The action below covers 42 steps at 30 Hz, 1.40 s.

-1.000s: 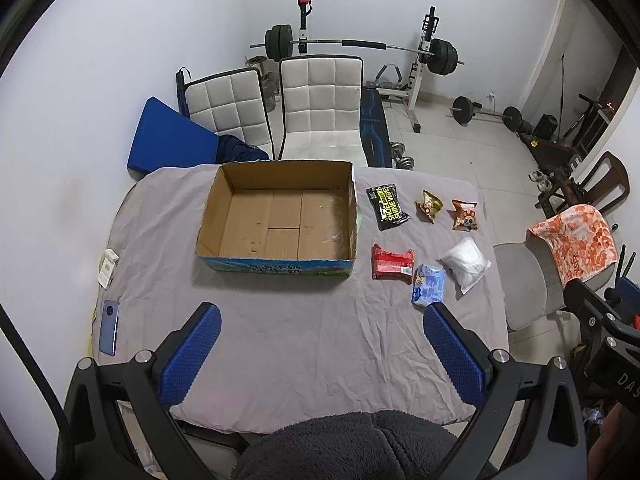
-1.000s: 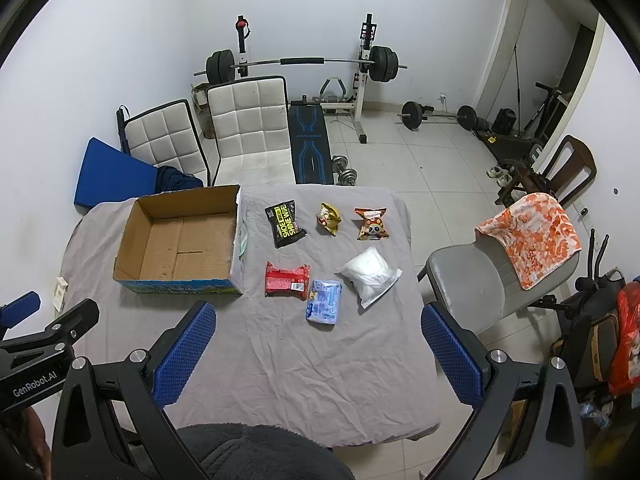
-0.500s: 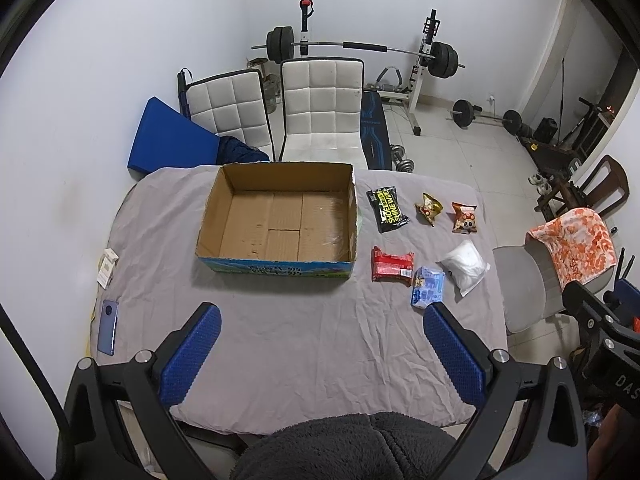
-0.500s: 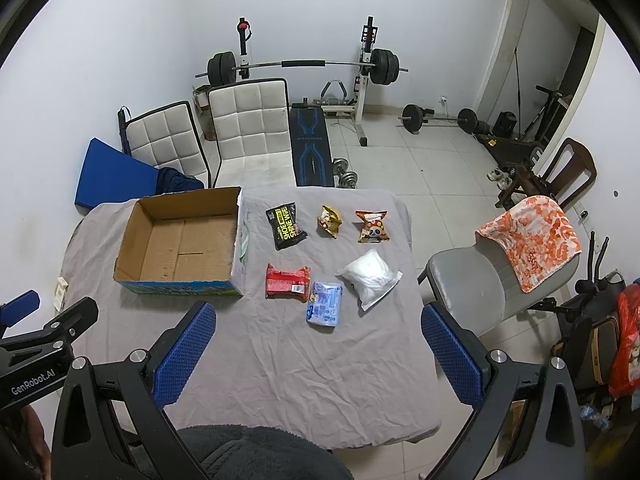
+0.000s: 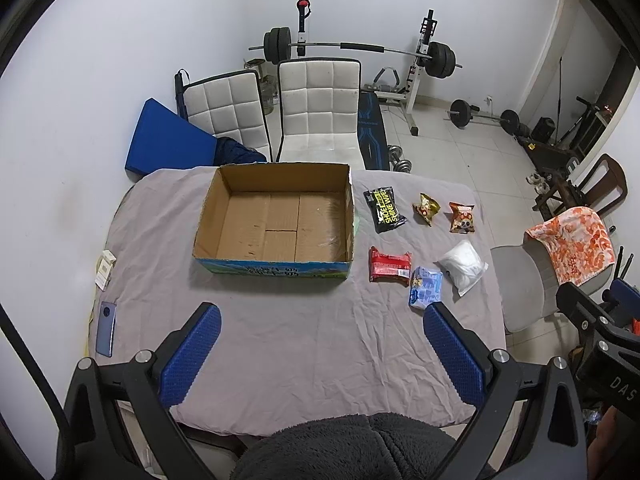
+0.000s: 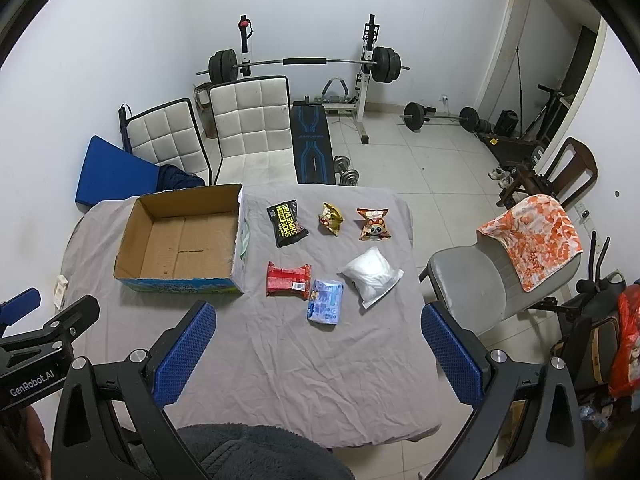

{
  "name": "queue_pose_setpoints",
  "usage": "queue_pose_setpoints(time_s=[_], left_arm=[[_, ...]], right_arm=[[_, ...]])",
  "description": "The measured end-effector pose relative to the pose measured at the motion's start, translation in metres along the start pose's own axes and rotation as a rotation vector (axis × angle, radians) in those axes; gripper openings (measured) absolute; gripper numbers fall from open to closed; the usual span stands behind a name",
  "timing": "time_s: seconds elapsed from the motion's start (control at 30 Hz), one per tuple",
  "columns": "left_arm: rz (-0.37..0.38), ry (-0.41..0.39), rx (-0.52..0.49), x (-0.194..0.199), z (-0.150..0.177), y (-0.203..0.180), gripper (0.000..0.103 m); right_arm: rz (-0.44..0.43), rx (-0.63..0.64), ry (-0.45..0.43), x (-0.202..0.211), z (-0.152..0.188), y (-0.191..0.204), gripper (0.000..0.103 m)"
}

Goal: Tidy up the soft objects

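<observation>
Left wrist view shows the left tongs spread wide over the desk, blue knurled pads holding nothing. A wrinkled grey cloth covers the desk. An open cardboard box, rectangular with bare corrugated floor, sits toward the far side. To its right lie six soft packets: a glossy black wipes pouch, a crumpled gold snack bag, an orange snack bag, a red foil pack, a pale blue tissue pack touching it, and a puffy white plastic bag. The right tongs are likewise wide apart and empty, hovering above the cloth.
</observation>
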<state>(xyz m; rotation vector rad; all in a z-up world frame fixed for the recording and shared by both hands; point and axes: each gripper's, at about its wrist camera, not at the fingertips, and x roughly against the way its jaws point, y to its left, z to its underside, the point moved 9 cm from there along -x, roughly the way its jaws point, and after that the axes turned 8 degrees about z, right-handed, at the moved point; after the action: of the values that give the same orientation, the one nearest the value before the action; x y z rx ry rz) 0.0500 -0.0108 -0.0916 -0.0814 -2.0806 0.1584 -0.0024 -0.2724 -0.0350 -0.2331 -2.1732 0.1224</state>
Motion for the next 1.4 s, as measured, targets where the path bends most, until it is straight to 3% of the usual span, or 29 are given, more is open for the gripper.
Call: queue_pose_setpoints(time_s=[0.3,0.57,0.77,0.9,1.13,1.3,1.4], left_arm=[[0.002,0.007,0.004,-0.008,-0.003,-0.003,0.103],[0.017,0.031,-0.043,-0.068,-0.039,-0.036,0.103],[0.054,0.173,-0.066,-0.163,-0.053,-0.061,0.103],[0.052,0.292,-0.102,-0.24,-0.049,-0.078,0.103],[0.148,0.509,-0.044,-0.343,0.0,-0.116,0.103],[0.17,0.626,-0.044,-0.399,0.035,-0.142,0.102],[0.168,0.657,-0.036,-0.418,0.049,-0.148,0.098]], right_arm=[[-0.015,-0.005,0.016,-0.012,0.002,-0.002,0.103],[-0.016,-0.081,0.114,-0.075,0.0,-0.032,0.103],[0.003,-0.12,0.227,-0.174,-0.007,-0.072,0.103],[0.0,-0.025,0.317,-0.265,-0.008,-0.082,0.103],[0.005,0.13,0.439,-0.408,0.006,-0.092,0.103],[-0.04,0.256,0.5,-0.477,0.02,-0.074,0.103],[-0.053,0.343,0.528,-0.509,0.029,-0.063,0.103]])
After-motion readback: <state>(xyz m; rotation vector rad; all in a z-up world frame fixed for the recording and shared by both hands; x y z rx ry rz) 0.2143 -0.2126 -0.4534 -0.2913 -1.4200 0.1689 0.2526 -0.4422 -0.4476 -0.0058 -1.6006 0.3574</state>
